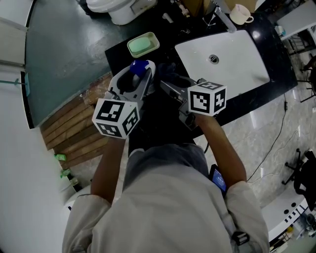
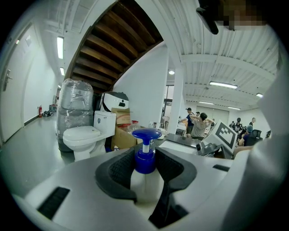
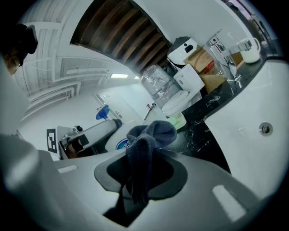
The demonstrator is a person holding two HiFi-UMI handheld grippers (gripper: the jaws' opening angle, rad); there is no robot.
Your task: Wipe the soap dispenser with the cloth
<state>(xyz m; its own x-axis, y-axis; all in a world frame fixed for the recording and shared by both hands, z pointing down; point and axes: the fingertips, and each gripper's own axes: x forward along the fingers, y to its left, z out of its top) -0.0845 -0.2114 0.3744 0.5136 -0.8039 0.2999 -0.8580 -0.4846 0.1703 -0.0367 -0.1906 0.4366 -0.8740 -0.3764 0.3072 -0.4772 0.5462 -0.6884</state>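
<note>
A white soap dispenser (image 2: 143,180) with a blue pump head (image 1: 139,66) stands upright between the jaws of my left gripper (image 2: 145,168), which is shut on its body. The same dispenser (image 3: 118,139) shows in the right gripper view with a blue label, and the blue pump head (image 3: 103,112) sticks out above the left gripper. My right gripper (image 3: 143,169) is shut on a bunched dark grey cloth (image 3: 146,144). The cloth's top sits right next to the dispenser's side; I cannot tell whether they touch. In the head view both grippers meet over the black counter (image 1: 118,52), the cloth (image 1: 170,74) dark between them.
A white sink basin (image 1: 224,59) with a tap (image 1: 224,17) is set in the counter to the right. A green soap dish (image 1: 143,44) lies behind the dispenser. A white mug (image 1: 241,15) stands at the back. A toilet (image 2: 83,135) stands on the floor beyond.
</note>
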